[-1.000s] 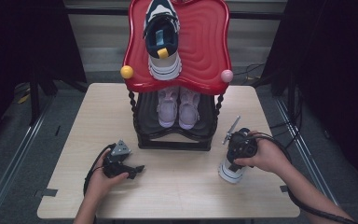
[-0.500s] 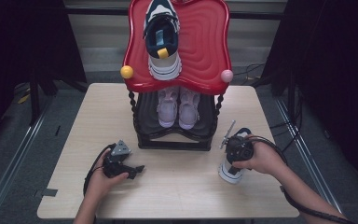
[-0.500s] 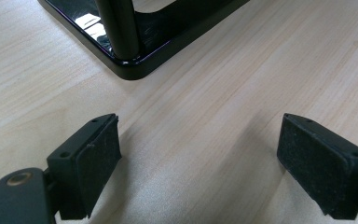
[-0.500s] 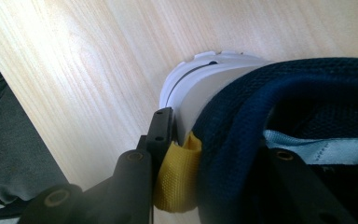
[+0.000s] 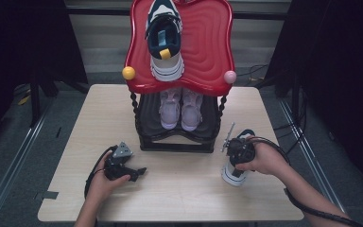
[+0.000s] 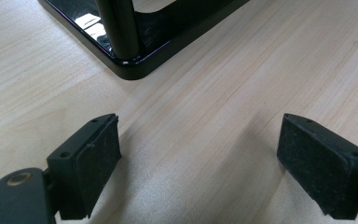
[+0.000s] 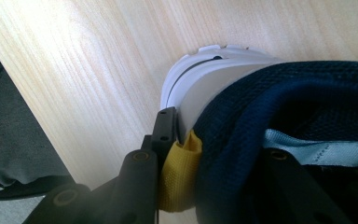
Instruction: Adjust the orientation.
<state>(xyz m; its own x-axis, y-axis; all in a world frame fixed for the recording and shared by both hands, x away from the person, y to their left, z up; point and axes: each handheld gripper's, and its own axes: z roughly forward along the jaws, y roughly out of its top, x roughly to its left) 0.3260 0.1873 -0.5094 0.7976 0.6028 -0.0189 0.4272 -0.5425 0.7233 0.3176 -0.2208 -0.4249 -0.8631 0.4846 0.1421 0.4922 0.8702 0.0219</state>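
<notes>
- Your right gripper (image 5: 234, 163) has just been closing; its fingers (image 7: 165, 128) grasp the heel of the navy sneaker (image 7: 279, 93), standing on the counter (image 5: 184, 189) just right of the shoe rack (image 5: 177, 137).
- Your left gripper (image 5: 134, 172) rests near the rack's front left corner, fingers (image 6: 91, 161) spread, grasping nothing.

Left hand-held gripper (image 5: 139, 171) gapes wide — right hand-held gripper (image 5: 234, 163), jaws just closing, clamped.

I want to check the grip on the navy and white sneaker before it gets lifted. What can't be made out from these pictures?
- Navy and white sneaker, high view: the person's right hand and right gripper cover most of it.
- Right gripper view: the inner jaw is sunk inside the collar; the toe is cut off by the frame edge.
- Yellow heel tab: partly behind the outer jaw.
</notes>
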